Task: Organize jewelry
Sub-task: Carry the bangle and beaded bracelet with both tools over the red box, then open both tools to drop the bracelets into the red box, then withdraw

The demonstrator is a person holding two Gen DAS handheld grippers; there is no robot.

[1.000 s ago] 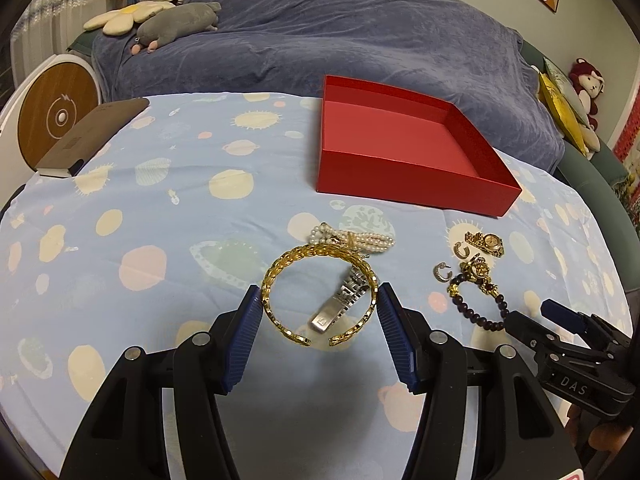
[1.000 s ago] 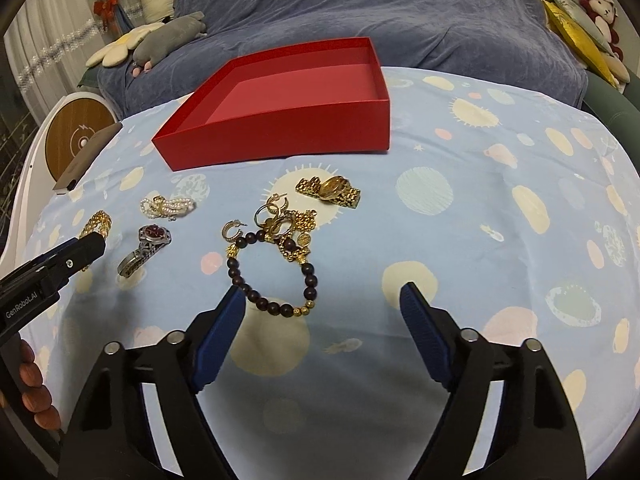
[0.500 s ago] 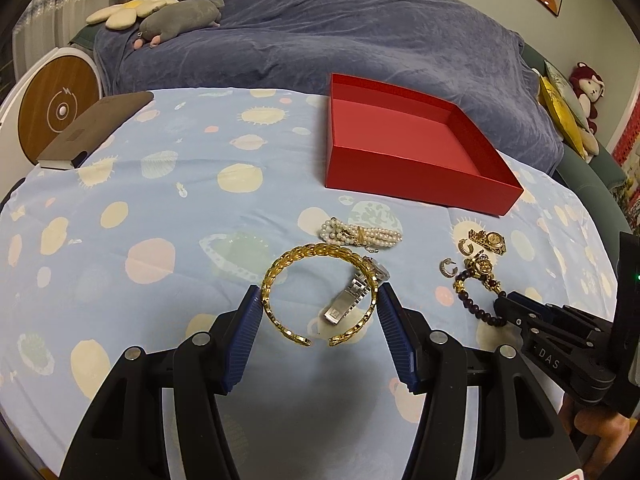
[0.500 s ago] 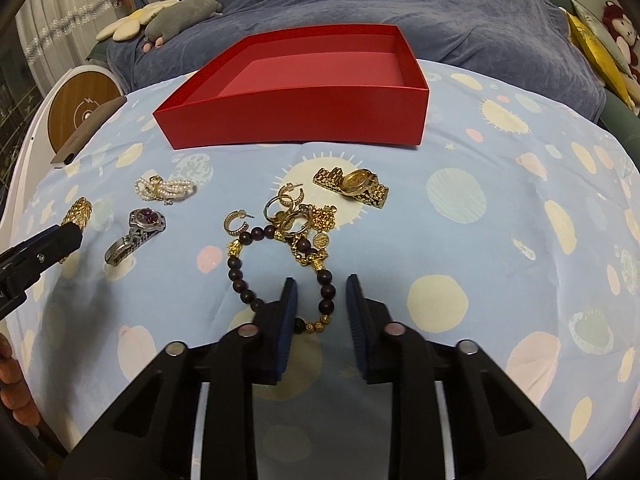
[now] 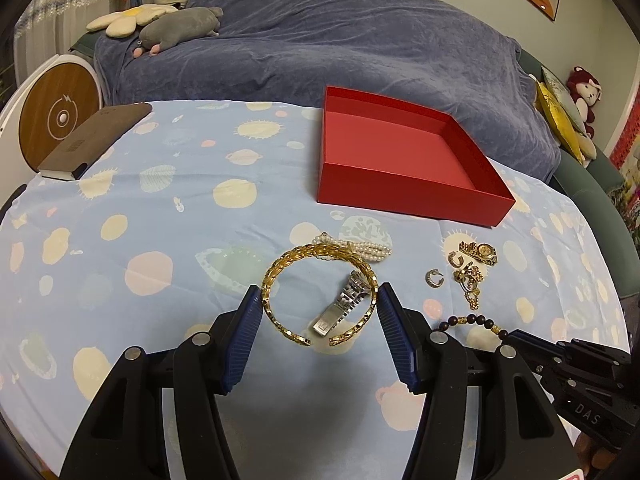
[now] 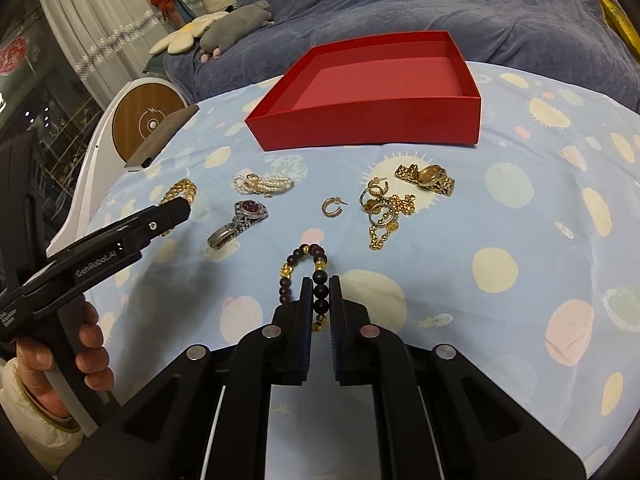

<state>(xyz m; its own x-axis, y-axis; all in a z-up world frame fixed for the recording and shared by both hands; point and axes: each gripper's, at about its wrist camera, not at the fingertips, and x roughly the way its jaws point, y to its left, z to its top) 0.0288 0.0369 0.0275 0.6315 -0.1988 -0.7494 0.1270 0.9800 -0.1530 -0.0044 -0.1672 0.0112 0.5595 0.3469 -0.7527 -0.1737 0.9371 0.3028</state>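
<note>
My left gripper (image 5: pixel 318 296) is shut on a gold bangle (image 5: pixel 280 268), with both blue pads pressing its sides. Through the ring I see a silver watch (image 5: pixel 346 306) lying on the cloth. My right gripper (image 6: pixel 320 280) is shut on a dark bead bracelet (image 6: pixel 292 260), whose loop sticks out past the fingertips, just above the table. On the cloth lie a pearl bracelet (image 6: pixel 262 183), a hoop earring (image 6: pixel 332 207), a heap of gold chain and hoops (image 6: pixel 384 210) and a gold watch (image 6: pixel 428 178). The open red box (image 6: pixel 372 124) stands behind them with nothing in it.
A brown notebook (image 5: pixel 92 140) lies at the table's far left edge, beside a round wooden-faced device (image 5: pixel 56 120). A blue-covered sofa with plush toys runs behind the table. A person's hand (image 6: pixel 84 356) holds the left gripper's handle.
My right gripper came forward, shut on the bead bracelet and drew it up, away from the gold heap. The left gripper kept its hold on the bangle.
</note>
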